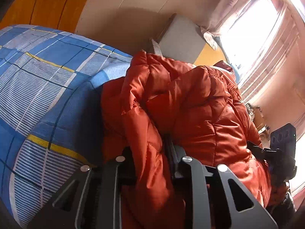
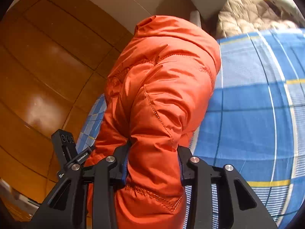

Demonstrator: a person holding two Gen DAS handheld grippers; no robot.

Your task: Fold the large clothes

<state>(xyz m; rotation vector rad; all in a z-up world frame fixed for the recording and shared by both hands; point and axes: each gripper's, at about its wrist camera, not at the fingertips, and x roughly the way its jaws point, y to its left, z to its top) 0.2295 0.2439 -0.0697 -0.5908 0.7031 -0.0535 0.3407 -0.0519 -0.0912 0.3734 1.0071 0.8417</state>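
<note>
The orange quilted jacket [image 1: 190, 103] is a puffy, shiny garment with stitched seams and glossy creases, bunched into thick folds rather than lying flat. In the left wrist view it fills the centre and lower middle of the frame, heaped against the blue checked bedsheet [image 1: 47, 95] that takes up the left side; its bulk runs from the bottom centre up toward the upper right, where a rounded hood-like end sits near the bright curtained window [image 1: 253, 28]. The left gripper [image 1: 152, 162] is clamped on a hanging fold of the jacket, the fabric pinched between its black fingers at the bottom centre. In the right wrist view the jacket [image 2: 162, 87] stands as a tall rounded column up the middle of the frame, its long axis near vertical, with zigzag orange stitching across the padded panels and a curved seam down one side. The right gripper [image 2: 152, 164] is closed around a thick padded roll of it at the lower centre, the fabric bulging above and below the fingers. The bedsheet [image 2: 257, 105], woven in blue, white and yellow checks, lies at the right; wooden floor [image 2: 47, 66] shows at the left, and a beige quilted garment [image 2: 253, 13] rests at the upper right beyond the sheet.
</note>
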